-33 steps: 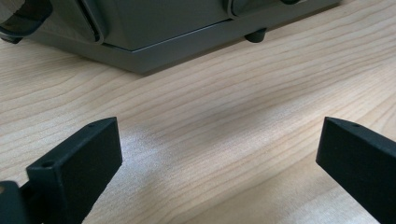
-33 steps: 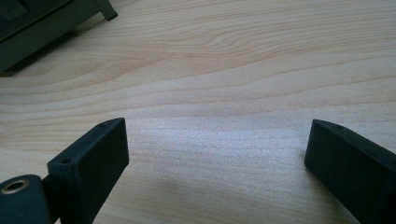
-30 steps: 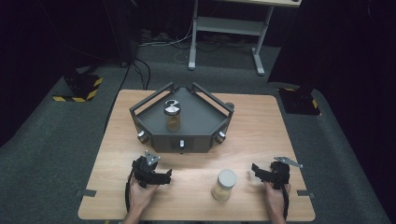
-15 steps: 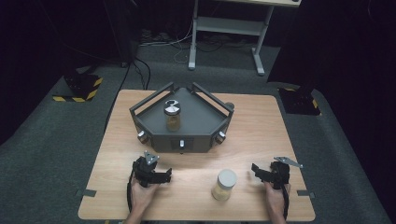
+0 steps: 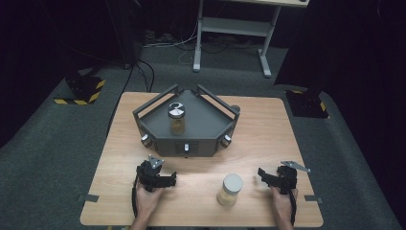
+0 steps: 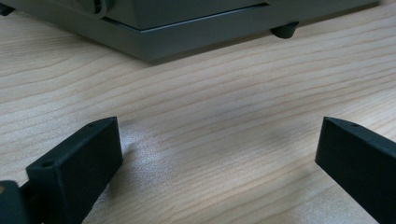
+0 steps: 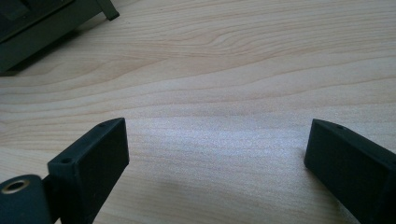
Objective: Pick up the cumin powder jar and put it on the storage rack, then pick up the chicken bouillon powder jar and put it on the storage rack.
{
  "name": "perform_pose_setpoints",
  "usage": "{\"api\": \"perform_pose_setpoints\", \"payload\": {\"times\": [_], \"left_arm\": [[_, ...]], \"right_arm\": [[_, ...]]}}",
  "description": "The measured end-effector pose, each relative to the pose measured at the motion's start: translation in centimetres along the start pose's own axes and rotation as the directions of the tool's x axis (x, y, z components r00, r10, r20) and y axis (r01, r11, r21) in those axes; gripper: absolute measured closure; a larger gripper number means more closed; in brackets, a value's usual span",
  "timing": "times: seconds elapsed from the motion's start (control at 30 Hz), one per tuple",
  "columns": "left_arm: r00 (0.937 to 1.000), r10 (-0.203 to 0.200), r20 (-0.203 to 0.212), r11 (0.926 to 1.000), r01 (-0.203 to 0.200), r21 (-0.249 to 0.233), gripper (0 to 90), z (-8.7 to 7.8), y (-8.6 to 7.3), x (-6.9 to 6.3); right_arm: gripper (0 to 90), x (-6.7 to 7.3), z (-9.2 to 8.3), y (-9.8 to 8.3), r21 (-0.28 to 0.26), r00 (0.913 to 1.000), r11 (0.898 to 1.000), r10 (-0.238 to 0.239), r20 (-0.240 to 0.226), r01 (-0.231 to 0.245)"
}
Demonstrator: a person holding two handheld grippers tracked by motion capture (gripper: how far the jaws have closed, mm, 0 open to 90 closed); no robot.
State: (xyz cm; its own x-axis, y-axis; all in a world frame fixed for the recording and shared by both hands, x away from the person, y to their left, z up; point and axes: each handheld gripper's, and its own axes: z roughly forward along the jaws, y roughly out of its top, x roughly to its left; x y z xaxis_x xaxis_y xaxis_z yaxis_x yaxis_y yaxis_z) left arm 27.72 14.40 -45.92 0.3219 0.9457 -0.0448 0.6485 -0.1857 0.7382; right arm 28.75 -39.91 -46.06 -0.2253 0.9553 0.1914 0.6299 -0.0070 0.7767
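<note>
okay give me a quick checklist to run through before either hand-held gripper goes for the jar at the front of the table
1. Left hand-held gripper open: ok, jaws spread wide with nothing between them.
2. Right hand-held gripper open: ok, jaws apart over bare wood.
3. Front jar upright with lid on: ok.
4. Path from the right hand-held gripper to the front jar free: ok, only bare table between them.
5. Second jar standing upright on the grey platform: ok, well apart from the front jar.
6. Lid screwed tight on the front jar: cannot tell.
</note>
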Motion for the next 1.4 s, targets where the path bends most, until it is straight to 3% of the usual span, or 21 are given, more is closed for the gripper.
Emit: {"api": "perform_pose_setpoints", "payload": {"times": [0.1, 0.63, 1.4], "left_arm": [[0.9993, 0.026, -0.028, 0.9996, -0.026, 0.013, 0.7, 0.16, 0.22, -0.77], [0.9992, 0.027, -0.028, 0.9996, -0.027, 0.013, 0.6, 0.16, 0.21, -0.77], [0.9993, 0.026, -0.028, 0.9996, -0.026, 0.013, 0.5, 0.16, 0.21, -0.79]], "right_arm": [[5.8, 0.08, 0.02, 0.02, 0.001, 1.0000, 1.000, -0.006, 0.003, 0.006], [5.8, -0.39, -0.13, -0.23, -0.010, 0.9997, 1.000, 0.018, -0.016, -0.018], [5.5, -0.03, -0.02, -0.02, 0.001, 1.0000, 1.000, -0.004, -0.005, 0.004]]}}
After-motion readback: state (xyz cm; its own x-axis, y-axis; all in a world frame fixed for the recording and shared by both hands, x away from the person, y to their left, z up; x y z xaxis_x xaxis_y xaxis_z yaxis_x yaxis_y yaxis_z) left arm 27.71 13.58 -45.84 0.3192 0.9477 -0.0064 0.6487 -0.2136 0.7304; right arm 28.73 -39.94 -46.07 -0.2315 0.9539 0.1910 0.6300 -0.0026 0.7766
